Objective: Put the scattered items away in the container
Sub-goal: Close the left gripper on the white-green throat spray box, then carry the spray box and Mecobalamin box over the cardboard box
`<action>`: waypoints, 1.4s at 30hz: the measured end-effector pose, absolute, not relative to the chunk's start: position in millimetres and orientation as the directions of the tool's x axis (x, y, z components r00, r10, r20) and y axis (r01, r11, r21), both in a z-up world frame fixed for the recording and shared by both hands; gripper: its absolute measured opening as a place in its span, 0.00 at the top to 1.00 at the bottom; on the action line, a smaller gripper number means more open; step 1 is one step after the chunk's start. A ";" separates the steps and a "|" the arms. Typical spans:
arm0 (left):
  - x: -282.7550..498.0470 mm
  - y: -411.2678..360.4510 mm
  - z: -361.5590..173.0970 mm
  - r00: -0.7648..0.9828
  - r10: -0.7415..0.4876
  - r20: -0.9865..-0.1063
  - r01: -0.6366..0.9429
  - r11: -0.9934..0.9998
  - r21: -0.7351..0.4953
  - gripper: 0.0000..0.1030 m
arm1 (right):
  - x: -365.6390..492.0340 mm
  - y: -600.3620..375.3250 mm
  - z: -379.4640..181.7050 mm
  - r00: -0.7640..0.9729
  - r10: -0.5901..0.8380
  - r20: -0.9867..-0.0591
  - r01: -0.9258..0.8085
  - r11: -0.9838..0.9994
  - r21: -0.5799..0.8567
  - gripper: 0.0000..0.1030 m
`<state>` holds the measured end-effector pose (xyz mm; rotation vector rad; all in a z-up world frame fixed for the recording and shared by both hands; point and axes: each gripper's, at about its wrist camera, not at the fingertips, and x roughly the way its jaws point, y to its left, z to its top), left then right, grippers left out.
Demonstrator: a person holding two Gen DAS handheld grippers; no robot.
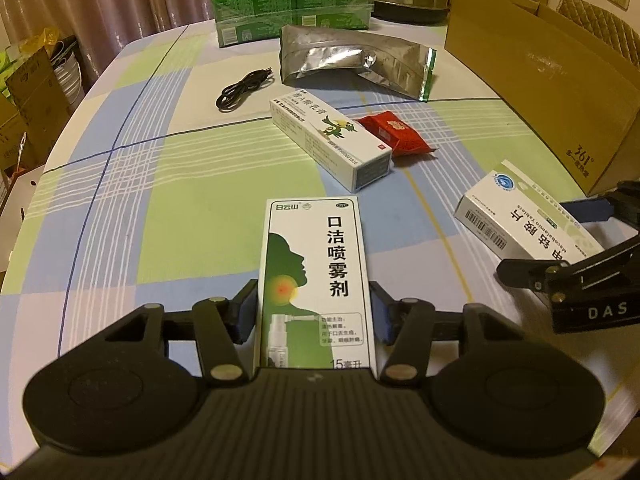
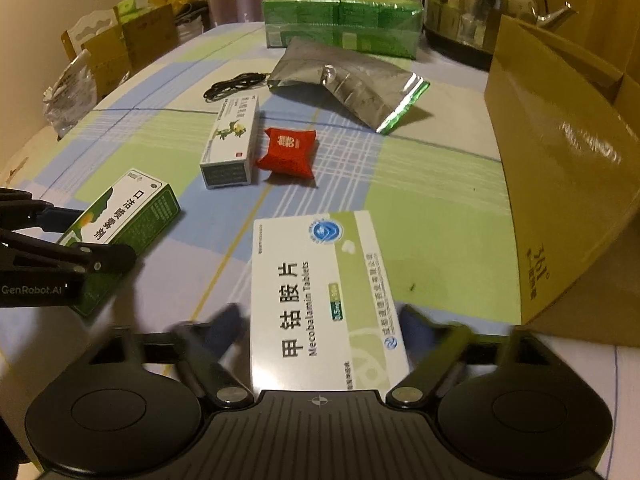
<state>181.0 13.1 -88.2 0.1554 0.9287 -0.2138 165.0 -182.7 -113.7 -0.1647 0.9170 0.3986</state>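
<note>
Left wrist view: the left gripper [image 1: 314, 310] has its blue pads pressed on both sides of the green-and-white spray box [image 1: 314, 280], near centre.
Right of it: the right gripper [image 1: 576, 252] straddles the white tablet box [image 1: 516, 220].
Farther off: ointment box [image 1: 328, 140], red packet [image 1: 394, 134], silver pouch [image 1: 352, 60], black cable [image 1: 244, 90].
Container: cardboard box [image 1: 540, 92], far right on the checked tablecloth [image 1: 160, 200].
Right wrist view: the right gripper [image 2: 322, 330] is blurred; fingers flank the tablet box [image 2: 320, 304], and I cannot tell whether they are pressing it.
Left edge: the left gripper [image 2: 60, 236] clamps the spray box [image 2: 128, 212].
Right: the cardboard box [image 2: 560, 184], open-topped.
</note>
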 end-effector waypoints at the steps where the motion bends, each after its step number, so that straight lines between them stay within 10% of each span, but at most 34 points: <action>1: 180.8 12.9 -88.3 0.580 -0.115 -0.806 0.250 0.967 0.042 0.51 | 164.2 -182.9 -113.1 0.543 0.259 -0.799 -0.406 0.914 0.021 0.33; 42: 89.4 -34.2 -8.6 0.648 -0.192 -0.737 0.304 0.953 0.018 0.51 | 73.6 -243.5 -13.1 0.695 0.263 -0.669 -0.285 0.955 0.080 0.33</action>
